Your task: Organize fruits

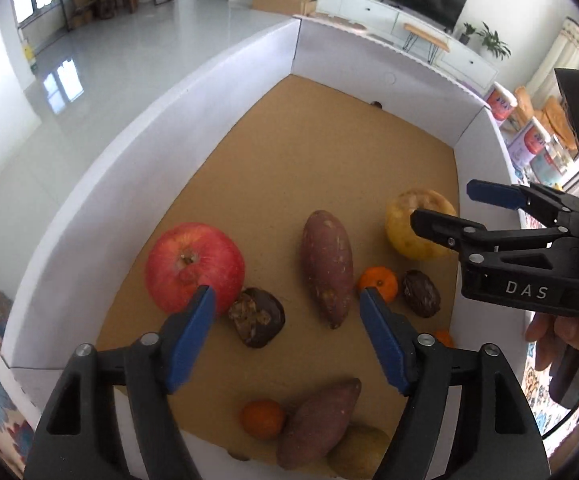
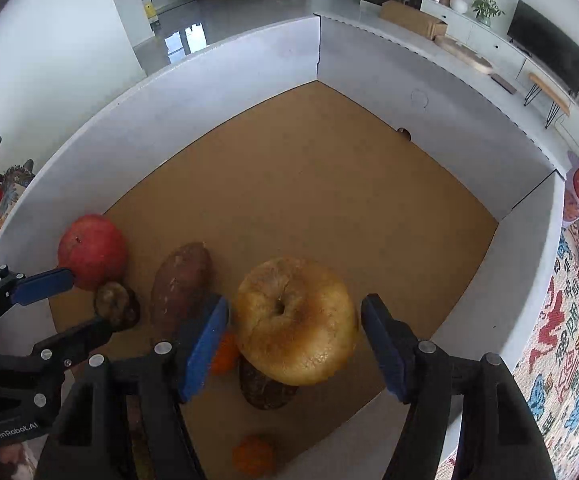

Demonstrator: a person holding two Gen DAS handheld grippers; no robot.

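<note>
Large yellow-brown pear [image 2: 295, 322], skin russeted and blotched, dimple upward, resting on the tan floor of a white-walled box [image 2: 225, 92]. Sits between the right gripper [image 2: 293, 308] jaws, spread wide, pads clear at 9 and 3 o'clock. Left gripper [image 1: 287, 300] likewise released, hanging over a red apple [image 1: 193, 266] at 10 o'clock and sweet potato [image 1: 327, 266] at 1.
</note>
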